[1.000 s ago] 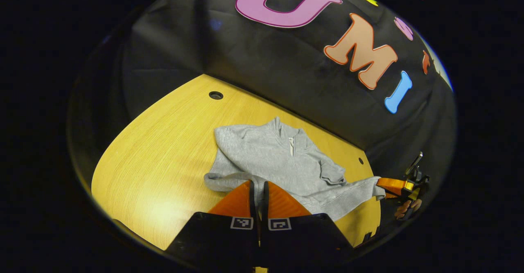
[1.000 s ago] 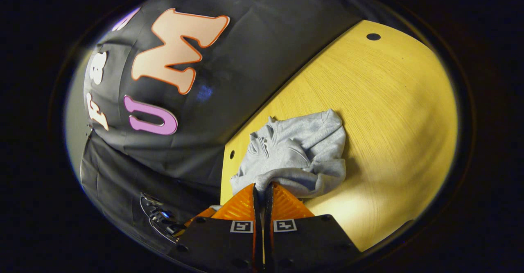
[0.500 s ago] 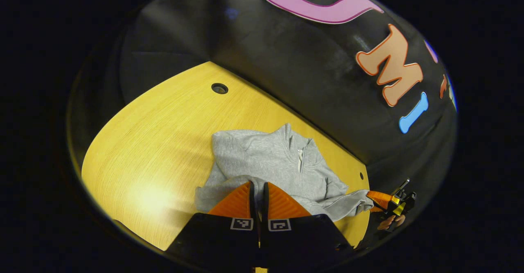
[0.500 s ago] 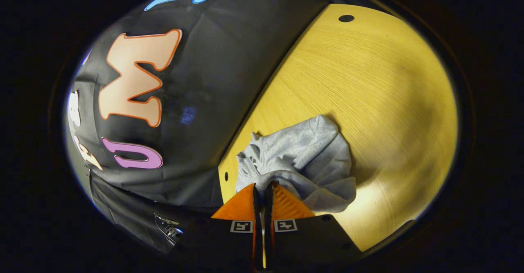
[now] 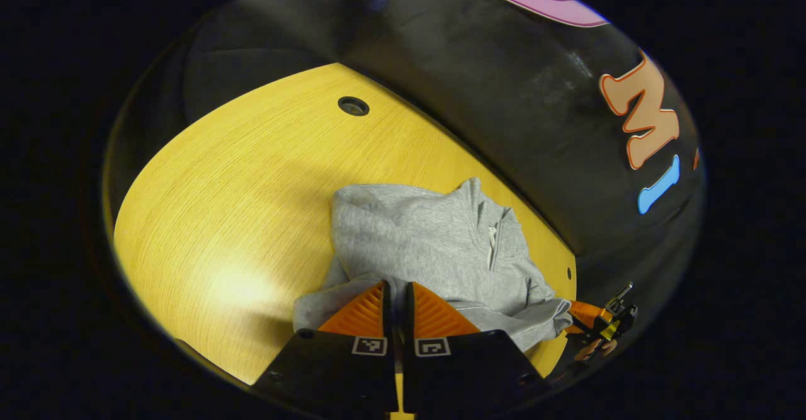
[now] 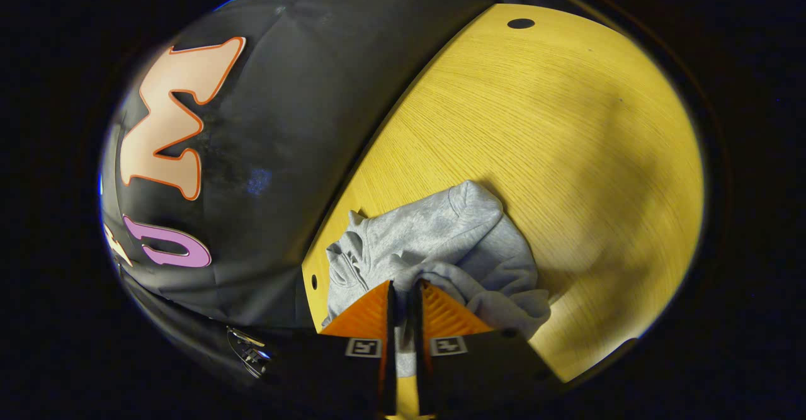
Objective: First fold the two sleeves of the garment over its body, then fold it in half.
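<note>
A grey zip-neck sweatshirt (image 5: 428,244) lies rumpled on the yellow wooden table (image 5: 239,174), its collar toward the black cloth wall. My left gripper (image 5: 397,289) is shut on grey fabric at the garment's near edge. In the left gripper view the right gripper (image 5: 582,312) shows at the far right, pinching the end of a sleeve, with a hand (image 5: 592,347) behind it. In the right gripper view the sweatshirt (image 6: 441,244) is bunched up. There my right gripper (image 6: 403,288) is shut on a grey fold, and cloth shows between its fingers.
A round cable hole (image 5: 353,105) sits far back on the table, also seen as the hole (image 6: 520,23) in the right gripper view. A small hole (image 5: 568,273) lies near the wall edge. Black cloth wall (image 5: 504,92) borders the table's far side.
Both grippers stayed shut on the fabric and moved closer together. The stretched sleeve on the right has come in toward the body, and the sweatshirt is more bunched.
</note>
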A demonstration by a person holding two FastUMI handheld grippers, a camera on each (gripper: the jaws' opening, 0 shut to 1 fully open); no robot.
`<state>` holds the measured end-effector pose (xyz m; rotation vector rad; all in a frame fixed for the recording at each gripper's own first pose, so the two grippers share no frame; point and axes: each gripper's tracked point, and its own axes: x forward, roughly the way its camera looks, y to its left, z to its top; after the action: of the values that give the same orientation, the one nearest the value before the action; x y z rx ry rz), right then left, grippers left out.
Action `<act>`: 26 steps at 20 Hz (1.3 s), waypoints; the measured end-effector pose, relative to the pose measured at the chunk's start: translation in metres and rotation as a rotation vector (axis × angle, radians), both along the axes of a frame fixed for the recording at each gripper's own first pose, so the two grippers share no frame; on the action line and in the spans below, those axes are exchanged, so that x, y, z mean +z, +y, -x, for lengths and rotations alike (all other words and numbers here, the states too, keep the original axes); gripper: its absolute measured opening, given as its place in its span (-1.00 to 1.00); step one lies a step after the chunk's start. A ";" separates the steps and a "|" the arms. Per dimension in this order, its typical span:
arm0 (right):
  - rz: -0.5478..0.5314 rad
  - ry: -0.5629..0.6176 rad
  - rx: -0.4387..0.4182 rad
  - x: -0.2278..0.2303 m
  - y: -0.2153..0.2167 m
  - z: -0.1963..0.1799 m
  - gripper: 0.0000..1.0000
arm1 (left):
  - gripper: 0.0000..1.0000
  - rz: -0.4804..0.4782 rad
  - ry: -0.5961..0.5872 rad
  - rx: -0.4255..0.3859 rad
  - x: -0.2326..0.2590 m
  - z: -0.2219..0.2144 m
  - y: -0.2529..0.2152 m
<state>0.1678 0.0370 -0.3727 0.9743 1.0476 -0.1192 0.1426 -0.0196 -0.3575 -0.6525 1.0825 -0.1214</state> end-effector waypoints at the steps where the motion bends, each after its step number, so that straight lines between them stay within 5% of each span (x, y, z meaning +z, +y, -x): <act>1: 0.010 -0.009 0.000 0.000 0.001 -0.003 -0.65 | -0.86 -0.004 -0.012 -0.003 -0.002 -0.005 0.001; 2: 0.016 -0.027 0.001 0.007 -0.003 -0.004 -0.77 | -0.84 -0.020 -0.028 -0.011 -0.001 -0.009 0.002; 4: 0.038 -0.072 0.005 0.009 0.006 -0.015 -0.30 | -0.52 -0.054 -0.071 -0.043 0.001 -0.020 0.005; 6: 0.091 -0.136 0.001 0.017 0.009 -0.026 0.53 | -0.17 -0.135 -0.142 -0.071 0.003 -0.036 0.016; 7: 0.135 -0.165 -0.001 0.019 0.007 -0.030 0.84 | 0.19 -0.194 -0.190 -0.086 0.005 -0.045 0.024; 9: 0.241 -0.222 0.003 0.030 -0.001 -0.035 0.96 | 0.94 -0.290 -0.275 -0.122 0.016 -0.061 0.034; 15: 0.469 -0.423 0.091 0.096 -0.012 -0.025 0.96 | 0.92 -0.323 -0.421 -0.073 0.078 -0.066 0.031; 19: 0.587 -0.535 0.160 0.136 -0.022 0.002 0.96 | 0.92 -0.433 -0.516 -0.029 0.122 -0.045 0.039; 26: 0.733 -0.694 0.220 0.199 -0.037 0.072 0.96 | 0.90 -0.620 -0.712 -0.077 0.201 -0.005 0.014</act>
<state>0.0957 -0.0001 -0.1737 0.1849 0.3933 0.0233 0.1476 -0.0055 -0.1568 0.0142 0.4071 -0.0680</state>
